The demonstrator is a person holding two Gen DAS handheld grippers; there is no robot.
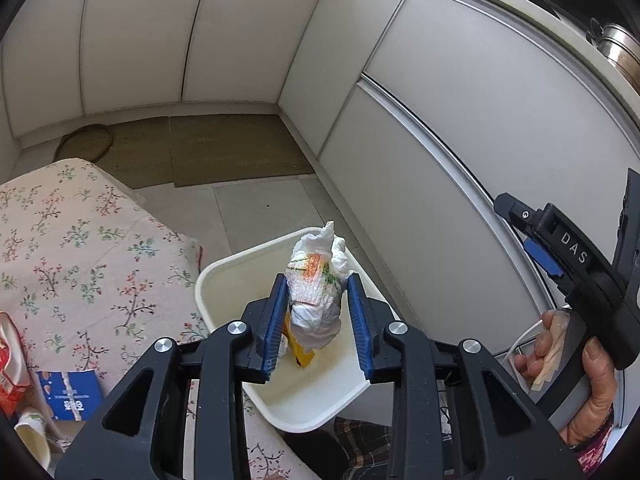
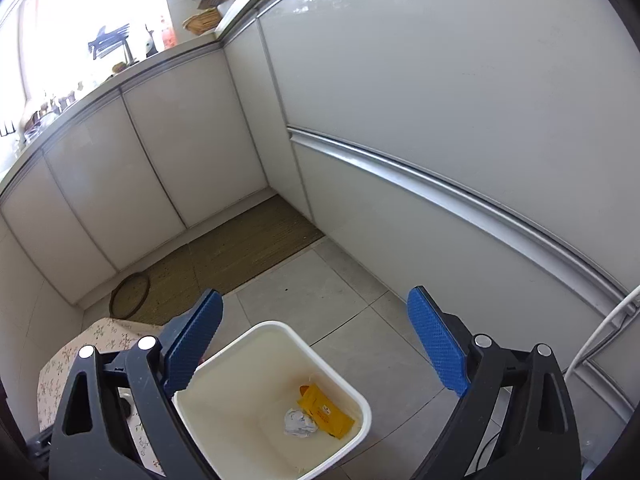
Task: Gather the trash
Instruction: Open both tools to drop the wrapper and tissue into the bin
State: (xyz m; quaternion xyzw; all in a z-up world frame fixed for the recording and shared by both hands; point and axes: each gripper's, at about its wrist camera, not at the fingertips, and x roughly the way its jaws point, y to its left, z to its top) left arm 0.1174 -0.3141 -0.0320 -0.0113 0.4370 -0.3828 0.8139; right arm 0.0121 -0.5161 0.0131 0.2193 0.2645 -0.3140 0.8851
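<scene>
Gripping a crumpled tissue wad (image 1: 318, 300) between its blue pads, the left tool (image 1: 318, 320) hangs over the white bin (image 1: 304, 412). The right tool (image 2: 316, 344) is spread wide and empty above the same bin, where a yellow packet (image 2: 325, 411) and a foil ball (image 2: 300, 423) already lie. Best to centre the wad well inside the rim before letting go, clear of the floral-clothed counter (image 1: 80, 248) just beside.

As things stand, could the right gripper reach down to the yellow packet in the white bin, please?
Probably yes. The right gripper hangs open and empty over the white bin, whose top is uncovered, and the yellow packet lies exposed on the bottom beside a crumpled wad. Only the bin's depth could hinder it.
</scene>
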